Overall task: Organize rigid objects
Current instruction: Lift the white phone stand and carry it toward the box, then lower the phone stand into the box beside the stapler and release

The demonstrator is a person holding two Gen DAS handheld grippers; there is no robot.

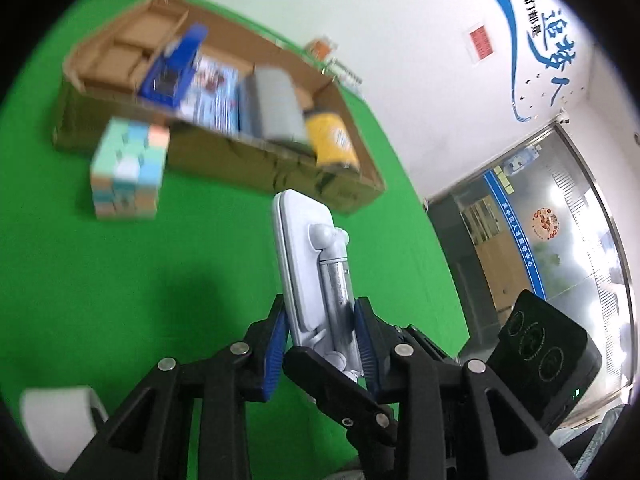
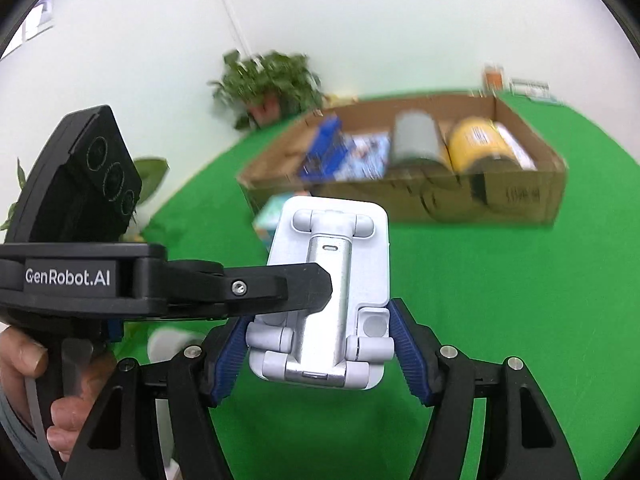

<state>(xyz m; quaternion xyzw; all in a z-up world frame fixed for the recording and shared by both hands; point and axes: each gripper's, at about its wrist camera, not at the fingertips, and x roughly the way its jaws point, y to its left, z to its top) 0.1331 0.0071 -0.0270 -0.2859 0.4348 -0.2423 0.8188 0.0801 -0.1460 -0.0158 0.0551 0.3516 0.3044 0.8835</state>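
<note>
A folded white and silver phone stand (image 1: 310,276) is held above the green table. My left gripper (image 1: 322,334) is shut on its lower end. In the right wrist view the same phone stand (image 2: 328,300) sits between my right gripper's (image 2: 320,344) blue pads (image 2: 408,344), which touch its sides, while a finger (image 2: 280,286) of the left gripper crosses it from the left. A cardboard box (image 1: 224,152) beyond holds a grey cylinder (image 1: 278,104), a yellow can (image 1: 332,140), a blue item (image 1: 172,68) and a printed packet. A pastel cube (image 1: 128,168) stands in front of the box.
The green table (image 1: 100,280) runs to a white wall. A white roll (image 1: 56,420) lies near the left gripper. A potted plant (image 2: 268,84) stands behind the box (image 2: 516,196). The right gripper's body (image 1: 544,356) is at the lower right of the left wrist view.
</note>
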